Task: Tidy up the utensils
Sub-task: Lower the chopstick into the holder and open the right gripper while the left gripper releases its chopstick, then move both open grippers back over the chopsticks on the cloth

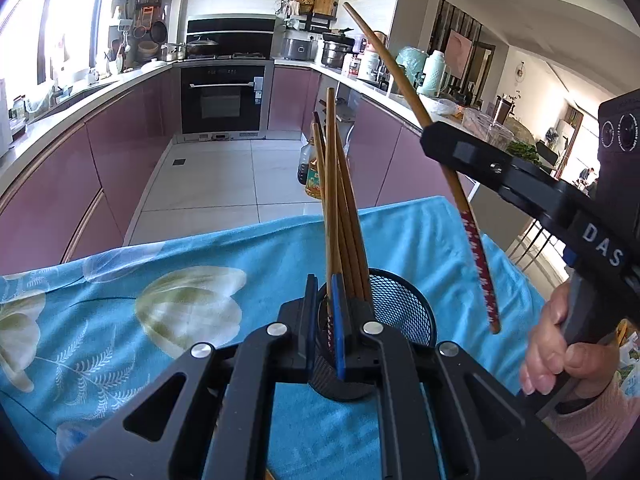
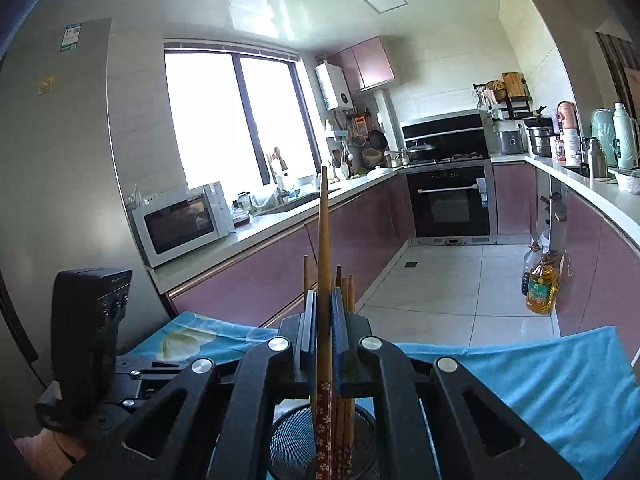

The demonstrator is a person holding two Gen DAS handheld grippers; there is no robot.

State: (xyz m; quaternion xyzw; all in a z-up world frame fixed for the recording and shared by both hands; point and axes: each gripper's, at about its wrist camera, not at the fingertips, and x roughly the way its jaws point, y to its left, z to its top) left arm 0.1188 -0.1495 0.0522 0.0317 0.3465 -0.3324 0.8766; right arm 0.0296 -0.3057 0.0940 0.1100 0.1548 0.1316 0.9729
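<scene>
I am midway through loading chopsticks into the mesh holder (image 1: 400, 304), and the step in hand is bringing one more stick over to it. Starting on my left: my left gripper (image 1: 324, 320) is clenched on the near rim of the black mesh cup, steadying it on the blue floral cloth (image 1: 120, 300). Inside the cup stand several plain brown chopsticks (image 1: 340, 200), leaning together, their tips fanning upward.

Moving right — my right gripper (image 1: 436, 136) is clamped on a single chopstick (image 1: 480, 268), held in the air just right of the cup and above the cloth. It hangs tilted, plain end high and away from me, patterned end low. In the right wrist view that same chopstick (image 2: 323, 240) runs straight up between the blue pads (image 2: 338, 332), with the holder (image 2: 288, 444) directly beneath.

I judge the next move calls for bringing the low end over the opening and tipping the stick more upright before letting go — otherwise it may catch the rim or the sticks already there.

The stick itself is slim, light brown wood, its handle end dark red with small pale blossoms.
</scene>
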